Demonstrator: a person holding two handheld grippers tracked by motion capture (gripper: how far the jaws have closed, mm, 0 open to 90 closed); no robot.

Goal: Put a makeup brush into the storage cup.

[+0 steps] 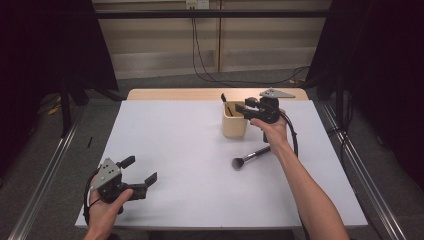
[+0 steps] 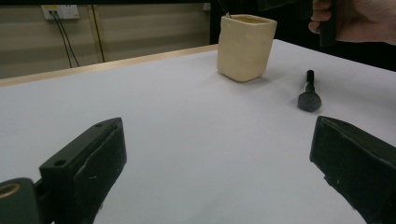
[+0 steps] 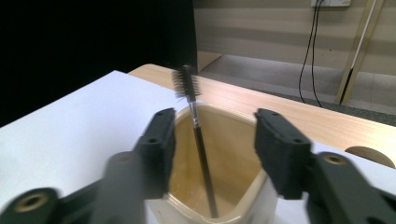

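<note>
A white worktop is seen in the high view, with a cream square holder standing near its far edge. The right gripper is held just above and beside the holder's rim, and the left gripper is held low near the worktop's near left corner, well apart from everything. A thicker powder brush is seen lying flat on the worktop just in front of the holder, its round dark head pointing left. In the left gripper view, that gripper's jaws are spread wide with nothing between them. The holder's inside is revealed by the right gripper view: a thin black spoolie brush is leaned within it, bristled tip up and above the rim. The right jaws are parted on either side of that stem without touching it.
</note>
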